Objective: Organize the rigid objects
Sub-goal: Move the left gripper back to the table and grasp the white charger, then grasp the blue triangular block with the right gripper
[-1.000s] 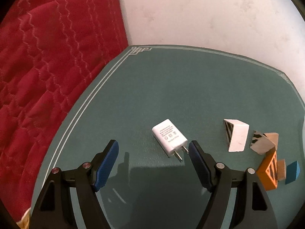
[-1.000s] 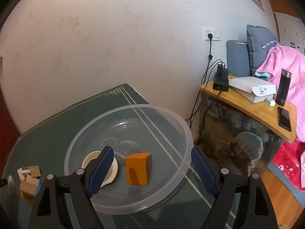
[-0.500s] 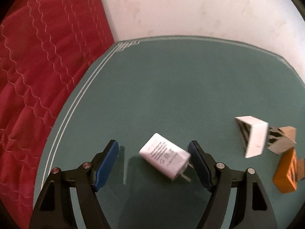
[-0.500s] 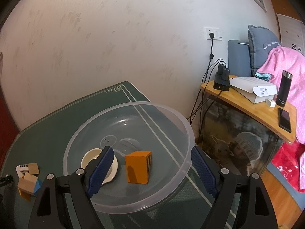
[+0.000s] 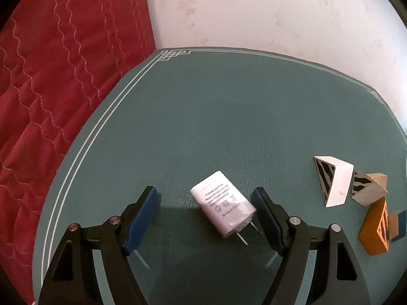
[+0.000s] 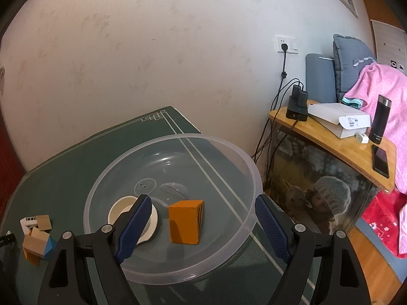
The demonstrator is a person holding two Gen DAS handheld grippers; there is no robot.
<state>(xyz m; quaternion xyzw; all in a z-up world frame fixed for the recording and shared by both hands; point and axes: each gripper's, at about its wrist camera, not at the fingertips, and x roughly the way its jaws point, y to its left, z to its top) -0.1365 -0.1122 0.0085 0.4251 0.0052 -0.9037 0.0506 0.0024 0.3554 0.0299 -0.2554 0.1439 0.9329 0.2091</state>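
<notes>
A white power adapter [image 5: 222, 208] lies flat on the green mat [image 5: 229, 117], prongs toward me. My left gripper [image 5: 203, 195] is open around it; its right finger [image 5: 267, 216] is close to the prongs and neither pad touches. To the right lie a white triangular block [image 5: 338, 185], a grey-tan block [image 5: 368, 188] and an orange block [image 5: 376, 228]. My right gripper [image 6: 202, 198] hangs open over the near side of a clear plastic bowl [image 6: 178, 137]. The bowl holds an orange block [image 6: 187, 225] and a white round cup [image 6: 127, 211].
A red quilted cover [image 5: 51, 101] borders the mat on the left. A pale wall stands behind. The block pile [image 6: 35, 236] sits left of the bowl. A wooden side table [image 6: 330, 139] with a charger, box, bottle and phone stands to the right.
The left gripper has moved forward and down over the adapter, which was ahead of its right fingertip and now lies between the fingers. The right gripper and the bowl have barely shifted.
</notes>
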